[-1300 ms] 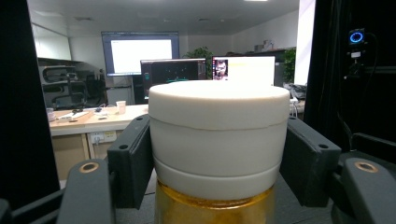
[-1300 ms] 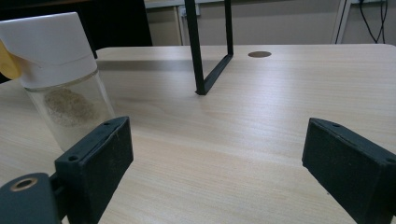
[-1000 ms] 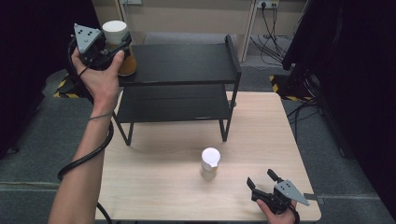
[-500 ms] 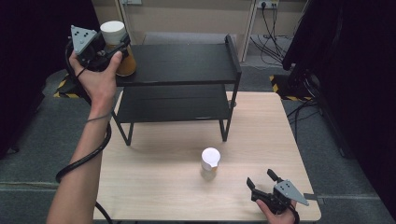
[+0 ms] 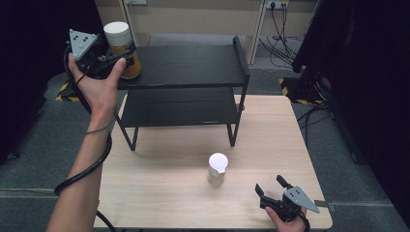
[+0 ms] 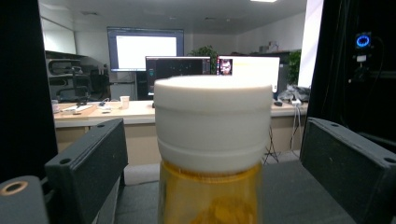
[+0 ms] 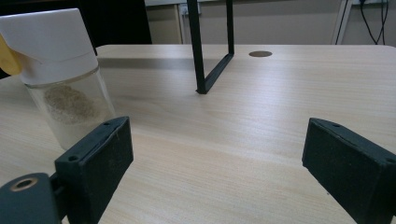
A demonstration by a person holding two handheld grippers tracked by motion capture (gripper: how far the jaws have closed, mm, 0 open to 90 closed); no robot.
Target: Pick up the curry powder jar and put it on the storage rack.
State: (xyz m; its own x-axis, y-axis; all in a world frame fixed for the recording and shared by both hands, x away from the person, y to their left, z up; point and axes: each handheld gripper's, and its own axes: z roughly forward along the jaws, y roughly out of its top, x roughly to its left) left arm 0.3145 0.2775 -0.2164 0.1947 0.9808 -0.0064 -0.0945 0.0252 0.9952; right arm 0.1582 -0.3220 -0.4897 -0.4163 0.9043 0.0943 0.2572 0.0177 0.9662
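Note:
A jar (image 5: pixel 117 35) with a white lid and amber contents stands on the top left corner of the black two-tier shelf (image 5: pixel 193 65). My left gripper (image 5: pixel 124 54) is level with it. Its jaws have just been opening, and the jar (image 6: pixel 212 140) stands between the pads (image 6: pixel 93 154) with a gap on each side. Near the table's front right edge, my right gripper (image 5: pixel 269 183) is open with nothing between its pads (image 7: pixel 100 158). A small clear shaker (image 5: pixel 218 168) with a white cap stands on the table to its left, and the same shaker (image 7: pixel 60 79) holds pale powder.
The wooden table (image 5: pixel 164 159) carries the shelf at its back. The shelf's lower tier (image 5: pixel 179 104) is bare. One shelf leg (image 7: pixel 198 51) stands ahead of my right gripper. Cables and a dark curtain lie beyond the table's right side.
My left gripper's jaws have spread apart off the amber jar, which stays on the shelf corner. The left hand has shifted slightly. The right gripper and shaker have not moved.

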